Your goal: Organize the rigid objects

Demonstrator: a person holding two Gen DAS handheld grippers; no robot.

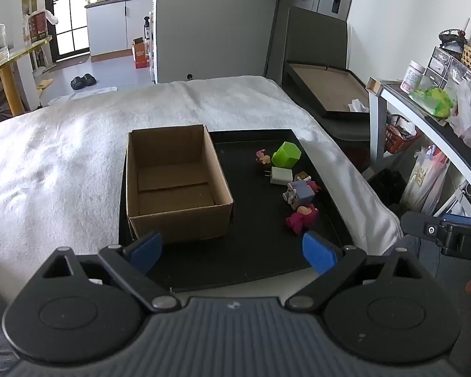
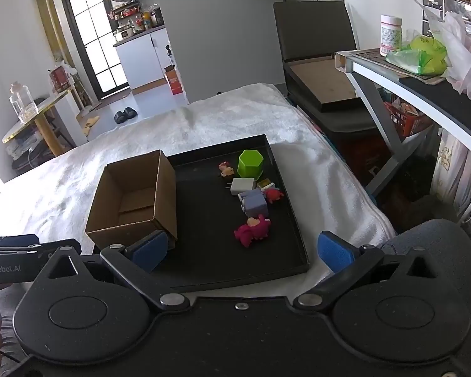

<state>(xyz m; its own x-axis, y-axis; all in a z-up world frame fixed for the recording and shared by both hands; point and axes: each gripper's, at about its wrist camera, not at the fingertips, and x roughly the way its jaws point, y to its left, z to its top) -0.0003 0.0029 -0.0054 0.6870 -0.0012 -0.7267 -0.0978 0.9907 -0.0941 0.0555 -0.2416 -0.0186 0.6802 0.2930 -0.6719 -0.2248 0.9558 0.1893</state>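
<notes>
Toys are clustered tightly on the black tray, beside the empty cardboard box; both the left gripper and right gripper are spread wide, nothing held; neighbours could be knocked aside when one is pinched.

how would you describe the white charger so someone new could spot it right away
Find the black tray on the white blanket, with a cardboard box on its left side. Right of the box lies a cluster of small toys; the white charger sits just in front of the green hexagonal cup. It is the only plain white block, with metal prongs sticking out.
</notes>
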